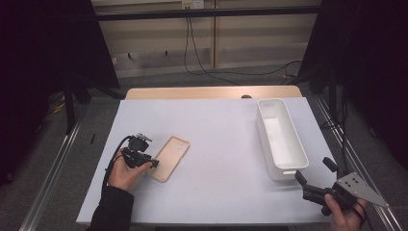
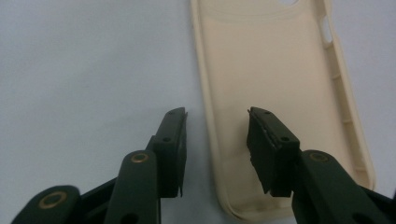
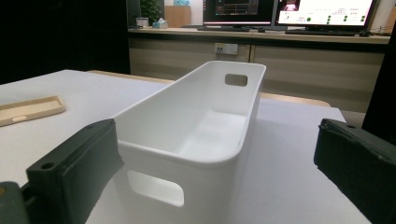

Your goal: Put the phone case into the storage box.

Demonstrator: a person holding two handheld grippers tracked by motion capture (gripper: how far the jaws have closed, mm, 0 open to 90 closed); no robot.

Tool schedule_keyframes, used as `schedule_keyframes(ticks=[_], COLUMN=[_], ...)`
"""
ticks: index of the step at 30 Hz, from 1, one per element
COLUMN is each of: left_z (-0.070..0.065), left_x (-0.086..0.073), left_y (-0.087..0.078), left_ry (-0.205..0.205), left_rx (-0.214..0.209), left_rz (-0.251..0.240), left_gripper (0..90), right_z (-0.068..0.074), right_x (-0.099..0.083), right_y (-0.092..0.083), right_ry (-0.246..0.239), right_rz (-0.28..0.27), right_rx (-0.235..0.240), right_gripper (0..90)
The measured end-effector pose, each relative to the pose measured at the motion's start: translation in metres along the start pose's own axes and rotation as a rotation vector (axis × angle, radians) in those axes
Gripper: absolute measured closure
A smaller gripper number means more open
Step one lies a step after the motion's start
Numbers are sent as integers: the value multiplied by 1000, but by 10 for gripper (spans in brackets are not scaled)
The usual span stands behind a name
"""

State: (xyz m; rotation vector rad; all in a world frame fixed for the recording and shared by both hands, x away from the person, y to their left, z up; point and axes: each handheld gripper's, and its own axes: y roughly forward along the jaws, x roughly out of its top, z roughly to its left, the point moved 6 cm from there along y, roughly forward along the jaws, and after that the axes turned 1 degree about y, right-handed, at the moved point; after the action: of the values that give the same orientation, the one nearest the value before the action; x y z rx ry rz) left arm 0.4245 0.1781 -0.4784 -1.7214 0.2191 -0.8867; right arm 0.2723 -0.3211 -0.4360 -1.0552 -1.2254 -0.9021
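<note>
Left gripper (image 2: 217, 116) straddling case (image 2: 275, 93) side wall, jaws not yet pinching it. Case lying flat on table (image 1: 221, 139), well apart from bin (image 1: 281, 137). Right gripper (image 1: 312, 175) waiting released by empty bin. Lift, transfer probably remaining.

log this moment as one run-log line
left gripper: open, jaws straddling side wall of beige soft phone case | right gripper: open, facing white oblong plastic bin | bin empty
</note>
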Motion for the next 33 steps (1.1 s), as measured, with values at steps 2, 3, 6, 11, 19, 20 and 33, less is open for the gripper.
schedule_keyframes(ticks=[2, 3, 6, 11, 19, 20, 33], left_z=[-1, -2, -1, 0, 2, 2, 4], left_x=[0, 0, 0, -1, 1, 1, 2], left_y=[0, 0, 0, 0, 1, 2, 1], left_ry=[-1, -3, -12, -9, -40, -41, -26], left_rx=[-15, -24, -29, -34, -24, -21, 27], left_rz=[-3, -5, -7, -7, -27, -28, -26], left_gripper=[644, 671, 685, 694, 757, 768, 867], right_z=[0, 0, 0, 0, 0, 0, -1], right_x=[0, 0, 0, 0, 0, 0, 0], right_y=[0, 0, 0, 0, 0, 0, 0], right_ry=[0, -1, -1, -1, -3, -2, -2], right_rz=[1, 0, 0, 1, 1, 0, 3], right_rx=[-2, -2, 0, -1, -3, -3, -5], right_gripper=[0, 0, 0, 0, 0, 0, 0])
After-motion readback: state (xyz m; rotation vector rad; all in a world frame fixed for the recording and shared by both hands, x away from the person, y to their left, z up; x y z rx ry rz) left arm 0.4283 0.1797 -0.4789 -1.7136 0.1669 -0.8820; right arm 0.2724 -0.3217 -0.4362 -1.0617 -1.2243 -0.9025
